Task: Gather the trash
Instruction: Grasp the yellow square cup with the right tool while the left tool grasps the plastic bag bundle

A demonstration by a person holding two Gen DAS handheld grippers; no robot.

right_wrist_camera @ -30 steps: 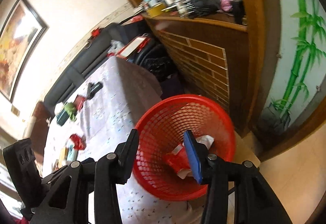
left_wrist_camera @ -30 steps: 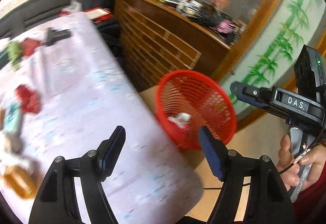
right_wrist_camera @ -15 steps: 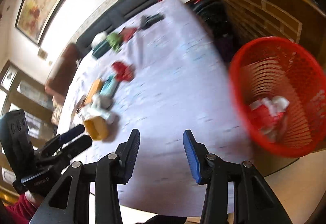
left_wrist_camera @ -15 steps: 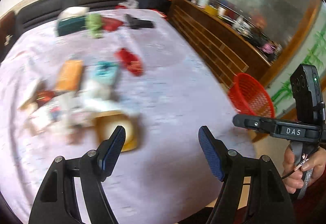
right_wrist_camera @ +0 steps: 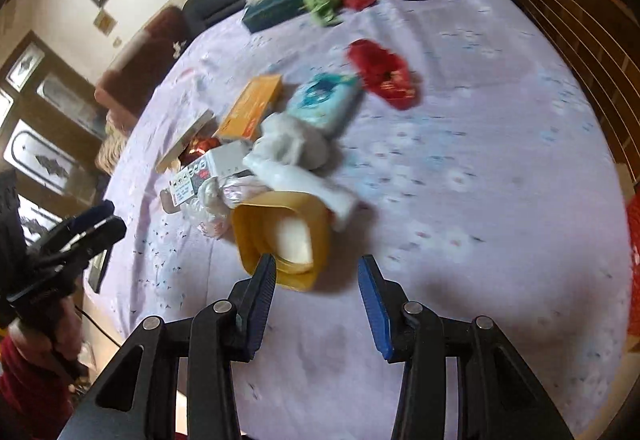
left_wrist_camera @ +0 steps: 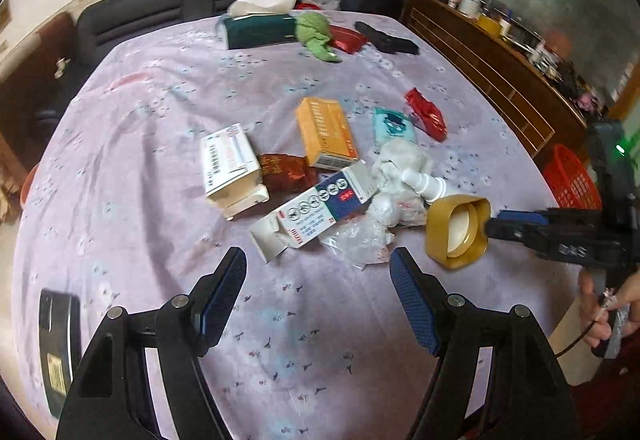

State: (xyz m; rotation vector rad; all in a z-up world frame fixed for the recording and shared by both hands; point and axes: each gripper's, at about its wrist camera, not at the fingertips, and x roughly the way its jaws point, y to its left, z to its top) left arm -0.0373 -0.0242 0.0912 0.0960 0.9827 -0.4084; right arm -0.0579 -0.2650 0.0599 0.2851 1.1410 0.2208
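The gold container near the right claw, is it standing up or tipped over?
Tipped over. The gold container lies on its side on the tablecloth, its open mouth and pale inside facing the right claw.

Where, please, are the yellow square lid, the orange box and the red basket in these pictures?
yellow square lid (left_wrist_camera: 458, 230): left wrist view, on its gold side wall.
orange box (left_wrist_camera: 326, 130): left wrist view, on its top face.
red basket (left_wrist_camera: 570, 180): left wrist view, on its mesh wall.
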